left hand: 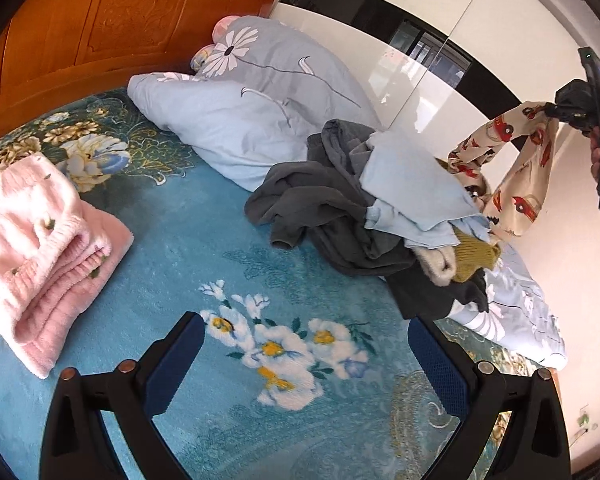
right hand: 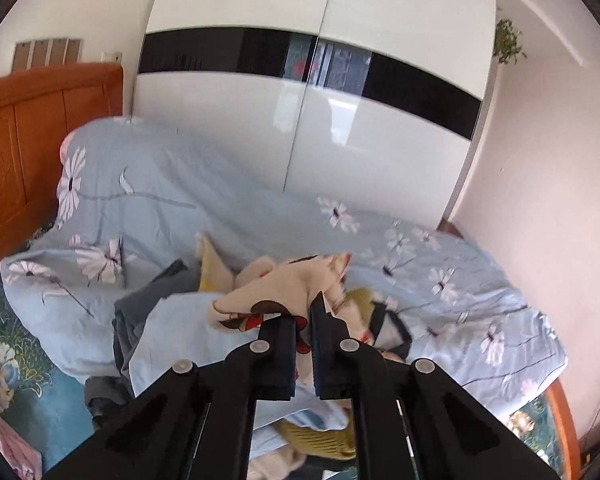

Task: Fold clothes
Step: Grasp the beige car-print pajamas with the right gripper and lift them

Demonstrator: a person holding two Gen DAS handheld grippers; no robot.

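Note:
A heap of unfolded clothes [left hand: 352, 216] lies on the bed: a dark grey garment, a pale blue one [left hand: 412, 188], a mustard knit [left hand: 476, 256]. My right gripper [right hand: 302, 328] is shut on a cream garment with red prints [right hand: 284, 284] and lifts it above the heap; it shows in the left wrist view [left hand: 512, 176], hanging from the right gripper [left hand: 556, 110]. My left gripper [left hand: 306, 360] is open and empty, low over the teal floral blanket [left hand: 204, 240]. A folded pink fleece [left hand: 44, 256] lies at the left.
A pale blue flowered duvet [right hand: 220, 216] is bunched along the far side of the bed. An orange wooden headboard [left hand: 80, 28] stands at the left. A white wardrobe with a black band [right hand: 312, 120] stands behind the bed.

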